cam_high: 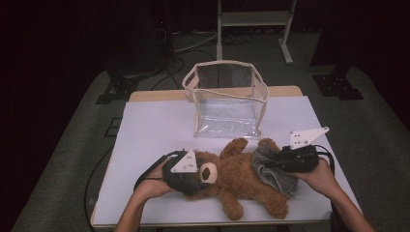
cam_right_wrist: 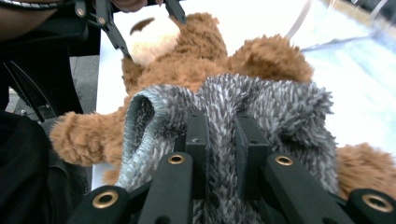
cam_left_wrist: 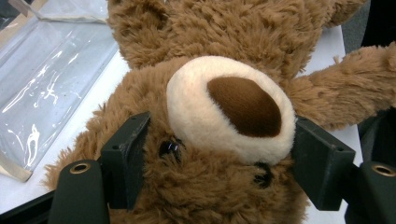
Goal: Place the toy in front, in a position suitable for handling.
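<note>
A brown teddy bear (cam_high: 237, 181) lies on its back near the front of the white table (cam_high: 154, 125), head to the left. My left gripper (cam_high: 205, 176) holds its head: in the left gripper view the black jaws of the left gripper (cam_left_wrist: 219, 154) press into the fur on both sides of the cream muzzle (cam_left_wrist: 229, 107). A grey fuzzy cloth (cam_high: 279, 180) wraps the bear's lower body. My right gripper (cam_high: 270, 164) is shut on a fold of that grey cloth (cam_right_wrist: 280, 102), with the right gripper's (cam_right_wrist: 220, 135) jaws nearly together around it.
A clear plastic bag (cam_high: 227, 96) with cream trim stands open behind the bear at the table's middle back. Cables trail off the left edge. A metal frame (cam_high: 254, 19) stands on the floor beyond the table.
</note>
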{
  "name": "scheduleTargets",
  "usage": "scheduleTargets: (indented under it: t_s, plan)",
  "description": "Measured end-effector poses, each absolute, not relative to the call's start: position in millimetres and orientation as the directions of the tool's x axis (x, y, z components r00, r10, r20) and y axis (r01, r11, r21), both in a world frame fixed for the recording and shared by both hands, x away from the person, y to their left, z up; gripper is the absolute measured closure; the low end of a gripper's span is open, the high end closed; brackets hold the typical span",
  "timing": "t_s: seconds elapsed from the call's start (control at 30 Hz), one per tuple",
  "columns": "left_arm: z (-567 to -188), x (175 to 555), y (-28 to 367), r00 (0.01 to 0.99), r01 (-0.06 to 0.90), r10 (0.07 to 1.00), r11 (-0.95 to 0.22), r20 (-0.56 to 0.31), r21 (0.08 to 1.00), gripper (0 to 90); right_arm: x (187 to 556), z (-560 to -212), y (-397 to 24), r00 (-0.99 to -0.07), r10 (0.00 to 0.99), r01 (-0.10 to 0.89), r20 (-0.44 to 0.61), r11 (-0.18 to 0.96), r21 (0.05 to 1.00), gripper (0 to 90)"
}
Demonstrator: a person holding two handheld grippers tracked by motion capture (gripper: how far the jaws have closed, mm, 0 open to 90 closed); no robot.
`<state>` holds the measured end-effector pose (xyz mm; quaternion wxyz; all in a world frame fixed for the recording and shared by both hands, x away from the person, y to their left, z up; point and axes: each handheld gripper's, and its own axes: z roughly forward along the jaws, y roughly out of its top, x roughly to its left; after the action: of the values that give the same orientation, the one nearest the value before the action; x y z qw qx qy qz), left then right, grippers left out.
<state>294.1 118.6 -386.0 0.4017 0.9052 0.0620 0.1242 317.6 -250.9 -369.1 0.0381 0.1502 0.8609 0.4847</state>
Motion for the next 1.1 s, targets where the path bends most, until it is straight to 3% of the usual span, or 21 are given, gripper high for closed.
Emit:
scheduleTargets:
  t_s: [0.33, 0.73, 1.1]
  plan:
    - [-390.7, 300.1, 121.7, 0.963, 0.021, 0.222, -0.626, 0.152, 0.779, 26.3, 323.7, -389.5, -282.2, -0.917, 0.374, 0.317, 0.139, 0.47, 0.824, 77.4]
    - [-390.5, 296.3, 121.0, 0.965, -0.022, 0.184, -0.65, 0.185, 0.76, 25.6, 348.2, -362.6, -248.7, -0.942, 0.326, 0.24, 0.076, 0.499, 0.833, 77.3]
    - [-390.9, 298.7, 120.9, 0.965, -0.014, 0.193, -0.635, 0.176, 0.772, 25.6, 359.7, -391.7, -296.8, -0.881, 0.432, 0.379, 0.193, 0.399, 0.835, 77.3]
